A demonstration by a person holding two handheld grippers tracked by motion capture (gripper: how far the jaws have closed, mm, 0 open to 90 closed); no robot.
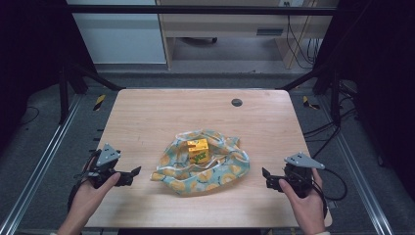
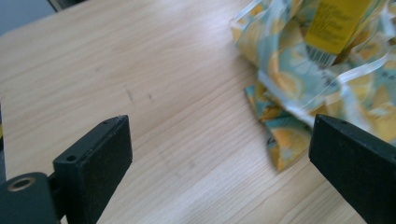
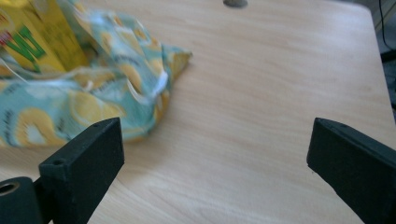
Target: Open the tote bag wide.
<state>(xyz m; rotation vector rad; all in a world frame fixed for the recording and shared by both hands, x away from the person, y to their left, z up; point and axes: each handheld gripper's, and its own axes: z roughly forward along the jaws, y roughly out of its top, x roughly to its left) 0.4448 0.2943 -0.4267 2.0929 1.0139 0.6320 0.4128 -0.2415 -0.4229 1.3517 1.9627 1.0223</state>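
Observation:
A crumpled cloth (image 1: 203, 164) with a lemon print on pale teal lies in the middle of the wooden table (image 1: 147, 117). A small yellow carton (image 1: 197, 149) with green lettering stands on it. My left gripper (image 1: 131, 175) hovers left of the cloth, jaws wide apart and empty. My right gripper (image 1: 266, 178) hovers to its right, also open and empty. In the left gripper view the cloth (image 2: 308, 79) and carton (image 2: 334, 23) lie ahead at upper right. In the right gripper view the cloth (image 3: 88, 93) and carton (image 3: 35, 39) sit at upper left.
A dark round cable hole (image 1: 237, 102) sits near the table's far edge, also seen as a hole (image 3: 235, 3) in the right gripper view. Black frame posts stand at both sides. A desk and cables lie beyond the table.

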